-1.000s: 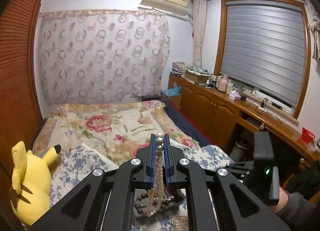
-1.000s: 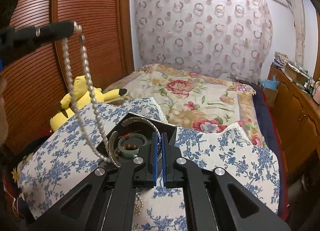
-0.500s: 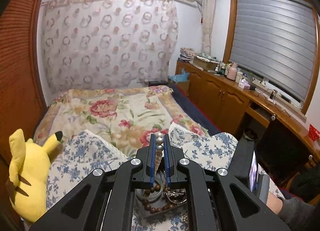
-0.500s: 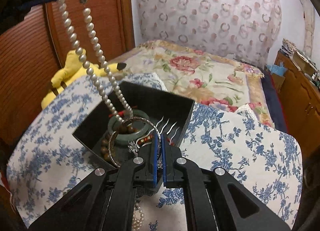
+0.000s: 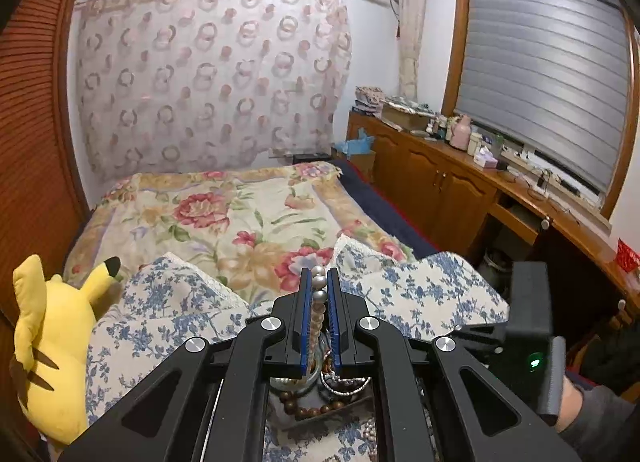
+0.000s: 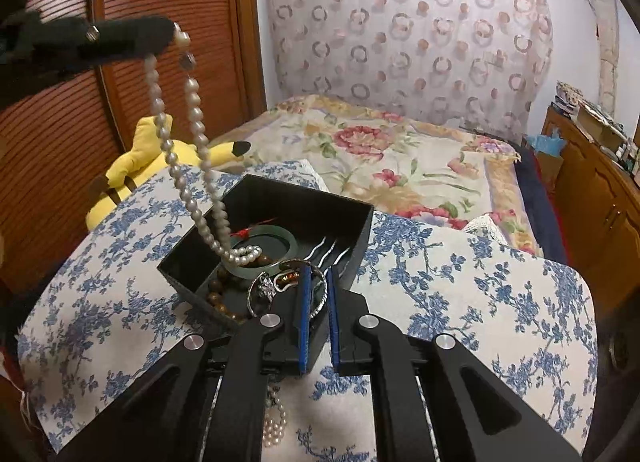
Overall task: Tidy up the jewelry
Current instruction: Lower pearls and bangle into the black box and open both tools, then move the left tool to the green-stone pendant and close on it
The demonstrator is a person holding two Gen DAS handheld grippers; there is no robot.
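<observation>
My left gripper is shut on a white pearl necklace. In the right wrist view that gripper is high at the left and the necklace hangs down, its lower end resting in the black box. The box sits on a blue-flowered cushion and holds a green jade bangle, brown wooden beads, a silver bangle and silver hairpins. My right gripper stands at the box's near rim, jaws slightly apart, empty.
A second pearl strand lies on the cushion under my right gripper. A yellow Pikachu plush lies at the left by the wooden wardrobe. The floral bed is beyond; cabinets run along the right.
My left gripper has lowered the necklace, so its end now coils in the box. My right gripper's jaws have parted a little from the box's near rim.
</observation>
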